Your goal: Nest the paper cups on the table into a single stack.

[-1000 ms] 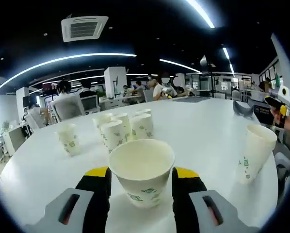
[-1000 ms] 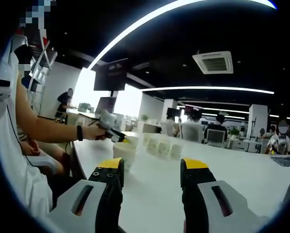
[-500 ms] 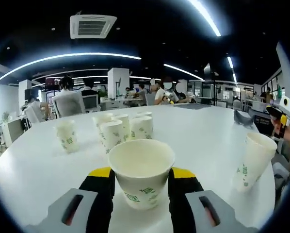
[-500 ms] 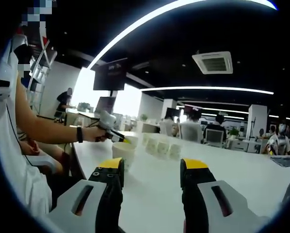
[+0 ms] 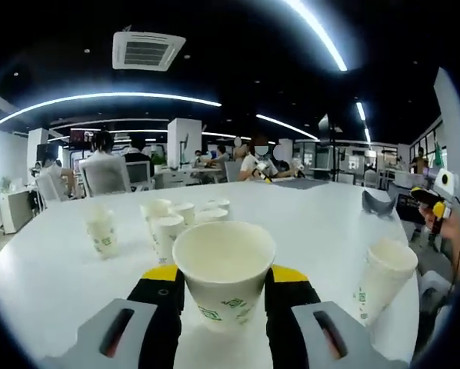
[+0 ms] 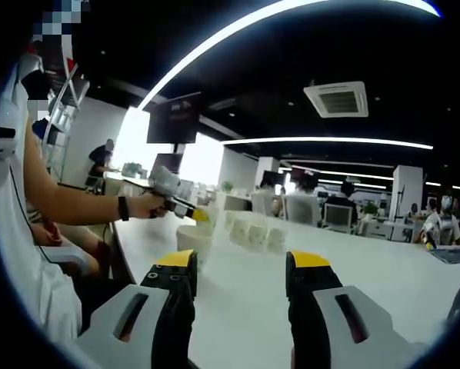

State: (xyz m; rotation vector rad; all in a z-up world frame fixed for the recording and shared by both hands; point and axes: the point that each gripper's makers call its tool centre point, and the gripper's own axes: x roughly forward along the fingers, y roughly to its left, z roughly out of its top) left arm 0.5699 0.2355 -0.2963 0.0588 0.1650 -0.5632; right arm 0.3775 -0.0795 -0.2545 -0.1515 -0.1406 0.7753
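A white paper cup with green print (image 5: 224,257) sits upright between the yellow-tipped jaws of my left gripper (image 5: 224,275), which is shut on it. Beyond it, several cups (image 5: 180,219) cluster mid-table and a lone cup (image 5: 101,234) stands to their left. A taller cup or stack (image 5: 384,278) stands at the right, near the table edge. In the right gripper view my right gripper (image 6: 241,265) is open with nothing between its jaws. There, the left gripper (image 6: 176,206) is held in a hand above a cup (image 6: 193,242), with the cluster (image 6: 257,231) behind.
The round white table (image 5: 307,223) drops off close to the taller cup on the right. A person's arm (image 6: 76,204) and body sit at the table's left edge in the right gripper view. Office chairs, desks and people (image 5: 107,165) lie beyond the far rim.
My left jaws have drawn in against the cup. The left view has shifted with the cup in it. In the right gripper view the hand with the left gripper has risen a little.
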